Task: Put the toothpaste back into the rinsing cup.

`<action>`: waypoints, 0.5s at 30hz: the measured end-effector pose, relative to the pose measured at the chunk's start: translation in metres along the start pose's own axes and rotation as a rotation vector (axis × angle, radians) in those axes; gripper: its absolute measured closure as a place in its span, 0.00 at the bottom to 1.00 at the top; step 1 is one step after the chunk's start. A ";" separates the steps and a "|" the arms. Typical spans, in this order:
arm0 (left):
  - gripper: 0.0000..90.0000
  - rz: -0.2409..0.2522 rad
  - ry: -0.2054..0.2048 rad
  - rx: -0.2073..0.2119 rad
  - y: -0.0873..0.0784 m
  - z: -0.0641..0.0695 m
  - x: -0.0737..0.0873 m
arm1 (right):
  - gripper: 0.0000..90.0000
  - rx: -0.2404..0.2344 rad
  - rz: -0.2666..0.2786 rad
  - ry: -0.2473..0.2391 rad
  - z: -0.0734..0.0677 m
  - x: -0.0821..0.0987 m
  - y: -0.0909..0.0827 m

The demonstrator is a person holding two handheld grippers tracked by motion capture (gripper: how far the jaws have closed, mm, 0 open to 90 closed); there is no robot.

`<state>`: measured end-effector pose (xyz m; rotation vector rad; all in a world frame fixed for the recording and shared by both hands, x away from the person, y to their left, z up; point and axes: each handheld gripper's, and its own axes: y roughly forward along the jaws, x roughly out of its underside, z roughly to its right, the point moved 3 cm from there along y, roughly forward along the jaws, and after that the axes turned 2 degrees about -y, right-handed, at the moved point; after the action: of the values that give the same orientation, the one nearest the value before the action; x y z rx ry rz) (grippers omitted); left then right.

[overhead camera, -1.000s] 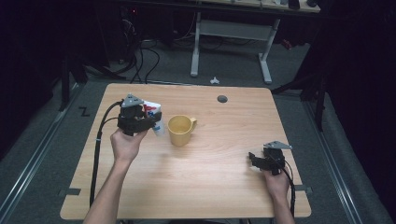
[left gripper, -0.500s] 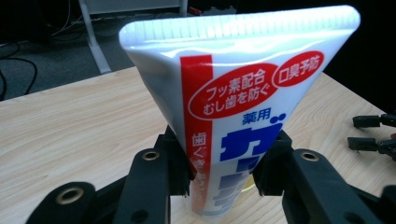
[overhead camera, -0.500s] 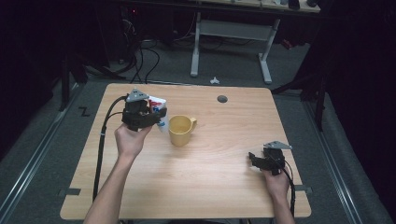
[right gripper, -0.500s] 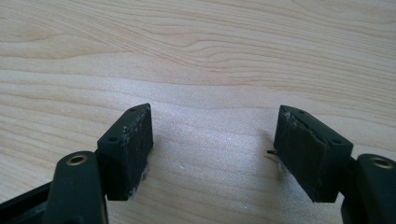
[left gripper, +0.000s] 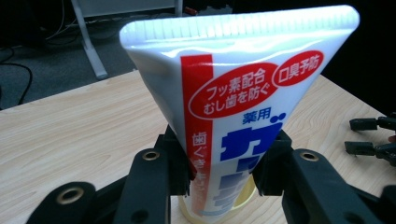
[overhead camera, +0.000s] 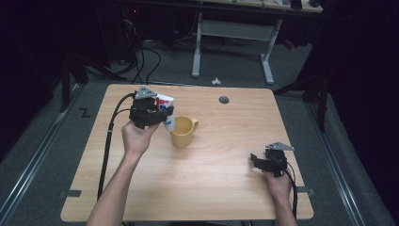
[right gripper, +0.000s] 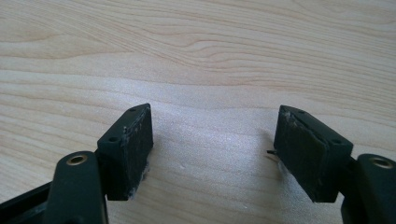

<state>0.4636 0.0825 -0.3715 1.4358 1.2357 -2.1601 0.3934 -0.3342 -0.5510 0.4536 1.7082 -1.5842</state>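
Toothpaste tube (left gripper: 238, 107) is clamped between the two black jaws of the left gripper (left gripper: 224, 163), which press on its lower body from either side. In the left gripper view the tube is seen standing with its flat crimped end uppermost; its white face carries a red stripe, red ovals with white Japanese writing and large blue characters. The lower end of the tube is seen going down into the mouth of a yellow mug (left gripper: 219, 207) directly beneath the jaws. In the high view the tube (overhead camera: 165, 110) is held tilted over the mug (overhead camera: 182, 132), which stands on the table (overhead camera: 226, 183) toward the far left part of the surface, its handle turned to the right. The left gripper (overhead camera: 149, 112) is gripped from below by the left hand (overhead camera: 136, 139), and a black cable (overhead camera: 109, 141) is seen trailing from it toward the near left edge.

The right gripper (right gripper: 215, 149) is shown with its jaws spread wide apart and nothing between them, bare wood grain being seen in the gap. In the high view this gripper (overhead camera: 269, 162) is held by the right hand (overhead camera: 278, 184) low over the surface near the near right corner, well apart from the mug. A small round dark grommet (overhead camera: 224, 100) is set in the table near the far edge.
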 end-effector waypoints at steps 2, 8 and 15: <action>0.71 0.000 0.000 0.002 0.002 0.001 -0.001 | 0.31 0.000 0.000 0.000 0.000 0.000 0.000; 0.71 0.007 0.021 -0.010 0.007 0.006 -0.004 | 0.31 0.000 0.000 0.000 0.000 0.000 0.000; 0.71 0.000 0.023 -0.005 0.015 0.009 -0.005 | 0.31 0.000 0.000 0.000 0.000 0.000 0.000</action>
<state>0.4694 0.0659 -0.3736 1.4627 1.2476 -2.1453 0.3934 -0.3343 -0.5510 0.4535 1.7081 -1.5844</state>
